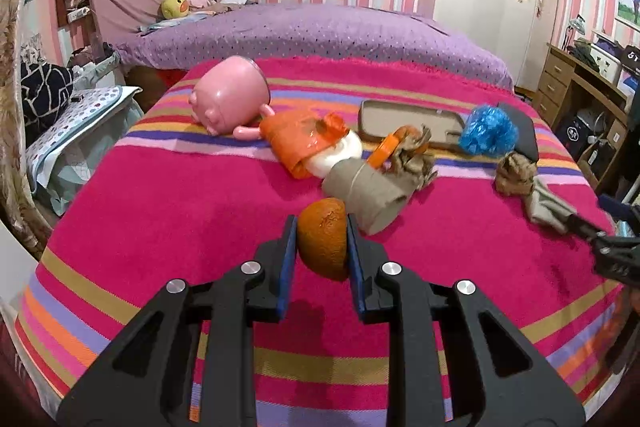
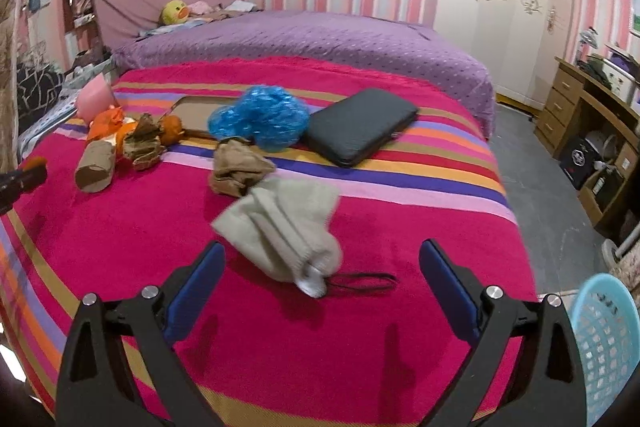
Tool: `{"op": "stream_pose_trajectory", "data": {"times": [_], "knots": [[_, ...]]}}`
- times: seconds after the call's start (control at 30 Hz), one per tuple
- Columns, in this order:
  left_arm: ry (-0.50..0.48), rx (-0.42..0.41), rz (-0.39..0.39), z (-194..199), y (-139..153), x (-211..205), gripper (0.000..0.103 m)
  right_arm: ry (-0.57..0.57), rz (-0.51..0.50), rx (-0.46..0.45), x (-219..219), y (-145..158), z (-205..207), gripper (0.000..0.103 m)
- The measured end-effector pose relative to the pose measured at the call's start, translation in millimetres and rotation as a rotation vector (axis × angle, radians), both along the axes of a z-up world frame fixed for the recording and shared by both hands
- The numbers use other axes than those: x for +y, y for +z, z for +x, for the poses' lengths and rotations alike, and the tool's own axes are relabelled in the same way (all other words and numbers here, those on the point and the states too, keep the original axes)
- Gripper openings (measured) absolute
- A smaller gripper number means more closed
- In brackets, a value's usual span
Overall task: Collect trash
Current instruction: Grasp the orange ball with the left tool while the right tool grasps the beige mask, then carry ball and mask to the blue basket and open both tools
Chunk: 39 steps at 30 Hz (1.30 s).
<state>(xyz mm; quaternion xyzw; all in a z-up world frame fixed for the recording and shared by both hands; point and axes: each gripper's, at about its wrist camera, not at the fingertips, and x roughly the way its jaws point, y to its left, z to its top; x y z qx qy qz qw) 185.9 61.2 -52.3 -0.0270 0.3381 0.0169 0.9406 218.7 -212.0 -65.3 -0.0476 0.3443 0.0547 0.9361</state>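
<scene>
In the left wrist view, low centre of the frame, the left gripper (image 1: 322, 247) has its blue pads narrowed onto a piece of orange peel (image 1: 323, 243), one pad on each side, so the scrap looks pinched and raised clear of the striped blanket (image 1: 160, 211). The pinch is across the peel's curved shell, probably because that is the only firm hold it offers.

More litter lies in a loose row across the middle of the frame: a cardboard tube (image 1: 370, 193), an orange plastic bag (image 1: 300, 141), crumpled brown paper (image 1: 515, 174) and a blue plastic wad (image 1: 486, 131). A pink pig-shaped bin (image 1: 228, 97) lies tipped on its side at upper left.

In the right wrist view, the right gripper (image 2: 322, 275) shows at the bottom with its fingers wide apart and nothing between the pads. A folded beige cloth (image 2: 280, 227) lies just ahead of them, seemingly the next target. A light blue basket (image 2: 604, 347) at the lower right edge is likely where the trash goes.
</scene>
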Motion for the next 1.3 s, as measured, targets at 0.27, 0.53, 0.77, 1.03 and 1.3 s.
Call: {"op": "stream_pose_trajectory", "data": {"times": [0.27, 0.53, 0.77, 1.03, 1.3], "knots": [[0.004, -0.021, -0.009, 0, 7, -3, 0.022, 0.062, 0.028, 0.090, 17, -15, 13, 0.027], [0.031, -0.036, -0.008, -8, 12, 1, 0.022, 0.058, 0.053, 0.031, 0, 5, -10, 0.023], [0.031, -0.062, -0.011, -18, 17, -6, 0.022, 0.060, 0.068, -0.029, -16, 23, -35, 0.023], [0.027, -0.085, 0.002, -31, 26, -30, 0.022, 0.055, 0.097, -0.100, -37, 44, -62, 0.023], [-0.013, -0.118, 0.015, -44, 37, -60, 0.022, 0.037, 0.087, -0.125, -52, 51, -80, 0.023]]}}
